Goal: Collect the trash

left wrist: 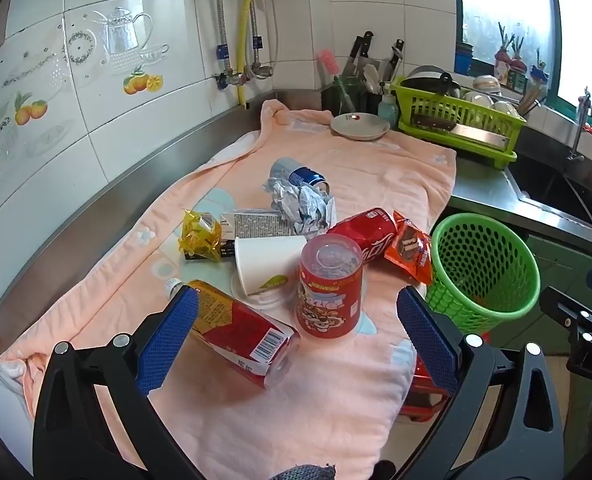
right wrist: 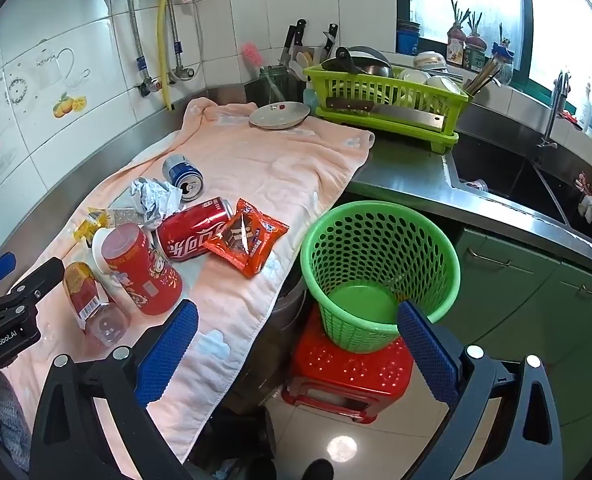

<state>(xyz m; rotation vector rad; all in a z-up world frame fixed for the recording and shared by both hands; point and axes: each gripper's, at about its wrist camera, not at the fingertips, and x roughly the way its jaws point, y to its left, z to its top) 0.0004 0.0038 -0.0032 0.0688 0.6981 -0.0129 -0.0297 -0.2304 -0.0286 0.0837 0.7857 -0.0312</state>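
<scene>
Trash lies on a peach towel (left wrist: 376, 168): an upright red snack canister (left wrist: 330, 286), a fallen red-label bottle (left wrist: 235, 328), a white paper cup (left wrist: 267, 260), a red cola can (left wrist: 370, 234), an orange snack wrapper (left wrist: 412, 250), crumpled paper (left wrist: 300, 204), a blue can (left wrist: 302, 174) and a gold wrapper (left wrist: 199, 234). An empty green basket (right wrist: 380, 268) stands on a red stool (right wrist: 348, 372) beside the counter. My left gripper (left wrist: 298, 330) is open, just before the canister and bottle. My right gripper (right wrist: 296, 344) is open, low between towel edge and basket.
A plate (left wrist: 360, 126) sits at the towel's far end. A green dish rack (left wrist: 456, 120) with a cleaver stands beside it, knives behind. A sink (right wrist: 504, 176) and tap are at the right. Green cabinets (right wrist: 536, 292) line the floor.
</scene>
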